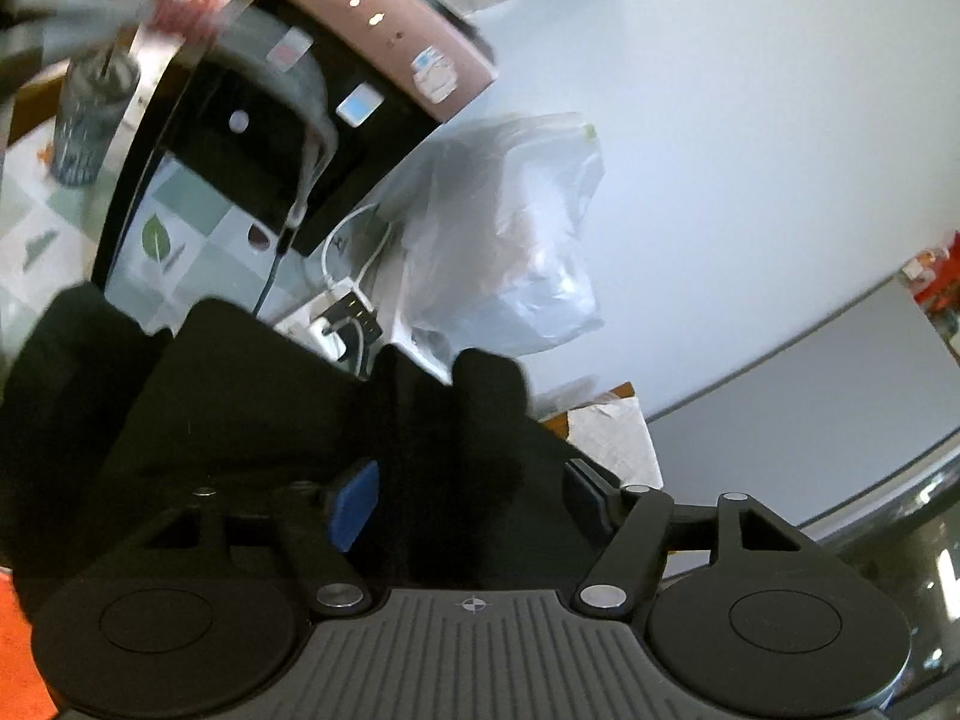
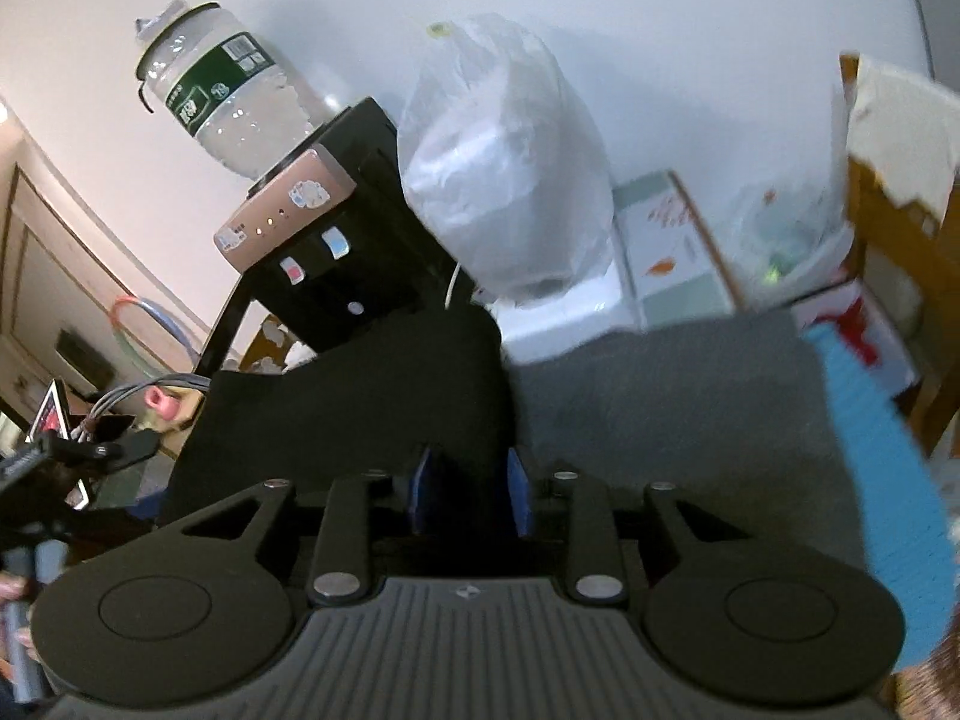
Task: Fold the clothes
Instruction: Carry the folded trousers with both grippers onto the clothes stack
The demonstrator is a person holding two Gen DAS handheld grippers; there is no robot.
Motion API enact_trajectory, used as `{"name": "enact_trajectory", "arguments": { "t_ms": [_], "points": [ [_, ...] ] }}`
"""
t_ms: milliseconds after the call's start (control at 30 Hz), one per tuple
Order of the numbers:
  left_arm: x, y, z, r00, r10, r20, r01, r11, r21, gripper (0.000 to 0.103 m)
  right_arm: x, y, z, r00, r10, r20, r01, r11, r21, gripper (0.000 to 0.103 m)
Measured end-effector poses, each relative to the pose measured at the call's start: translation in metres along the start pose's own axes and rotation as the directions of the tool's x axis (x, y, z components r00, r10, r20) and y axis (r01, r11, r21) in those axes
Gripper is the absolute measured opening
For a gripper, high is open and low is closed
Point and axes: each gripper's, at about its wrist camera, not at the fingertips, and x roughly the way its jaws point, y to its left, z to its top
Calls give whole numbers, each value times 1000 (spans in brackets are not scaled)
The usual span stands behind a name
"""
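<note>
A black garment [image 1: 240, 408] fills the lower left of the left wrist view, and a fold of it runs up between the jaws. My left gripper [image 1: 468, 480] stands wide, its blue pad [image 1: 354, 504] clear of the cloth. In the right wrist view the same black garment [image 2: 360, 396] drapes over a grey surface [image 2: 660, 408]. A strip of it lies between the pads of my right gripper [image 2: 473, 480], which stand a little apart and do not visibly pinch it. What lies under the cloth is hidden.
A black and pink water dispenser [image 2: 336, 252] with a bottle [image 2: 222, 96] on top stands behind the garment, beside a white plastic bag [image 2: 504, 180]. A power strip [image 1: 342, 318] with cables lies near the dispenser [image 1: 270, 150]. A blue item [image 2: 882, 480] borders the grey surface at right.
</note>
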Motion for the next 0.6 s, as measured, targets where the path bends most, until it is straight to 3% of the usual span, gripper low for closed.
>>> {"name": "enact_trajectory", "arguments": {
  "t_ms": [333, 467, 600],
  "points": [
    [-2, -72, -4, 998, 47, -32, -40, 980, 197, 37, -19, 40, 25, 999, -30, -18, 27, 986, -165, 32],
    [24, -74, -6, 991, 120, -52, -103, 958, 267, 36, -5, 50, 29, 998, -44, -37, 36, 977, -210, 32],
    [41, -53, -9, 985, 162, -66, -142, 960, 242, 31, 20, 54, 25, 995, -77, -69, 57, 965, -258, 32]
  ]
}}
